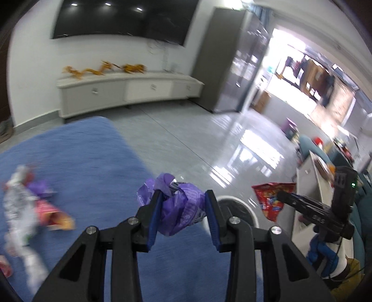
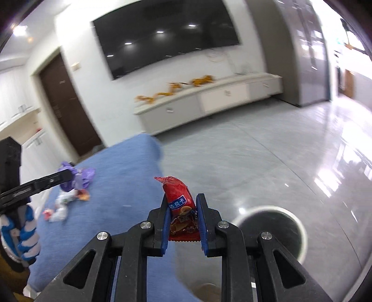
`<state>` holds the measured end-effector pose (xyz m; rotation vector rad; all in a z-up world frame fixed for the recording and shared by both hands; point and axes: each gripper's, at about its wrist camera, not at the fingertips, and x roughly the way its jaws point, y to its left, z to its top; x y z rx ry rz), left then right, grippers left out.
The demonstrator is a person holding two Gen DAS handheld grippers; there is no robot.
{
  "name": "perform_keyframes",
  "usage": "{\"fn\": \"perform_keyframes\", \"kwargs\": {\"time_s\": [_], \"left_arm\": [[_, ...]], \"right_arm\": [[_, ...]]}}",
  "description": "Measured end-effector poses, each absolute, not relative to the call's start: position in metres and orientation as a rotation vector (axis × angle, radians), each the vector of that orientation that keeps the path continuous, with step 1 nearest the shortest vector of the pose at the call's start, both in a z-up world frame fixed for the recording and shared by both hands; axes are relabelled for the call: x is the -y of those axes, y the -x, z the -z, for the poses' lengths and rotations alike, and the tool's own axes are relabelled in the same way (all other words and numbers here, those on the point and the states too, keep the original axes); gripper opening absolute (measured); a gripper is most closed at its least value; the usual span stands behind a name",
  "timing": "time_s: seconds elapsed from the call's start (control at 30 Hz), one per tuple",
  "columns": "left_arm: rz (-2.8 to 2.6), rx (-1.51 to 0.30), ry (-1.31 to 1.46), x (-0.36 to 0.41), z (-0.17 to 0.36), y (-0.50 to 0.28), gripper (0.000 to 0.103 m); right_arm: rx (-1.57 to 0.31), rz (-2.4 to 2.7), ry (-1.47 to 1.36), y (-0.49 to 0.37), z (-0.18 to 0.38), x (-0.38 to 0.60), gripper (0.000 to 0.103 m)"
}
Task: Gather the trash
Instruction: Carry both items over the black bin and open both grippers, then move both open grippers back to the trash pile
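Observation:
My left gripper is shut on a crumpled purple plastic bag, held above the blue surface near its right edge. My right gripper is shut on a red snack packet; that packet also shows in the left wrist view. A round white-rimmed bin stands on the floor just right of the right gripper, and its rim peeks out behind the left gripper. More wrappers lie on the blue surface at the left, also in the right wrist view.
Beyond is a grey tiled floor, a white TV cabinet under a wall TV, and a brown door. A white side unit with clutter stands at the right.

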<state>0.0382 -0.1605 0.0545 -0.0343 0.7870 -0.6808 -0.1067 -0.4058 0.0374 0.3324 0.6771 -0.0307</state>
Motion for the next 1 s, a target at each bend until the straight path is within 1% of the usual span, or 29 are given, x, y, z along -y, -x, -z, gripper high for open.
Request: {"fn": "perform_keyframes", "kwargs": {"time_s": [0.27, 0.37, 0.4, 0.43, 0.47, 0.5, 0.57, 0.6, 0.63, 0.77, 0.83, 1.0], "left_arm": [[0.83, -0.874, -0.045, 0.291, -0.024, -0.045, 0.037], [0.87, -0.906, -0.046, 0.328, -0.013, -0.05, 0.039], [0.88, -0.922, -0.044, 0.342, -0.008, -0.052, 0.041], [0.889, -0.937, -0.042, 0.351, -0.004, -0.054, 0.046], [0.894, -0.946, -0.038, 0.358, 0.0, -0.056, 0.05], [0.897, -0.954, -0.034, 0.365, 0.003, -0.059, 0.056], [0.903, -0.974, -0.027, 0.379, 0.011, -0.063, 0.06], [0.907, -0.988, -0.025, 0.386, 0.015, -0.063, 0.06], [0.908, -0.997, -0.026, 0.391, 0.018, -0.065, 0.06], [0.902, -0.997, -0.026, 0.396, 0.021, -0.064, 0.06], [0.888, -0.974, -0.042, 0.391, 0.018, -0.057, 0.06], [0.848, -0.917, -0.051, 0.362, 0.003, -0.045, 0.06]], "right_arm": [[-0.755, 0.177, -0.452, 0.11, 0.019, 0.482, 0.02], [-0.784, 0.206, -0.477, 0.108, 0.036, 0.501, 0.023], [-0.794, 0.218, -0.482, 0.105, 0.042, 0.506, 0.023], [-0.802, 0.225, -0.485, 0.104, 0.047, 0.51, 0.025], [-0.809, 0.231, -0.485, 0.104, 0.051, 0.512, 0.027], [-0.817, 0.245, -0.485, 0.1, 0.056, 0.517, 0.028], [-0.831, 0.266, -0.482, 0.101, 0.063, 0.521, 0.03], [-0.837, 0.278, -0.479, 0.102, 0.067, 0.523, 0.032], [-0.842, 0.289, -0.477, 0.103, 0.069, 0.523, 0.034], [-0.845, 0.306, -0.484, 0.109, 0.073, 0.525, 0.035], [-0.839, 0.316, -0.481, 0.112, 0.07, 0.524, 0.038], [-0.807, 0.316, -0.489, 0.121, 0.058, 0.519, 0.038]]}}
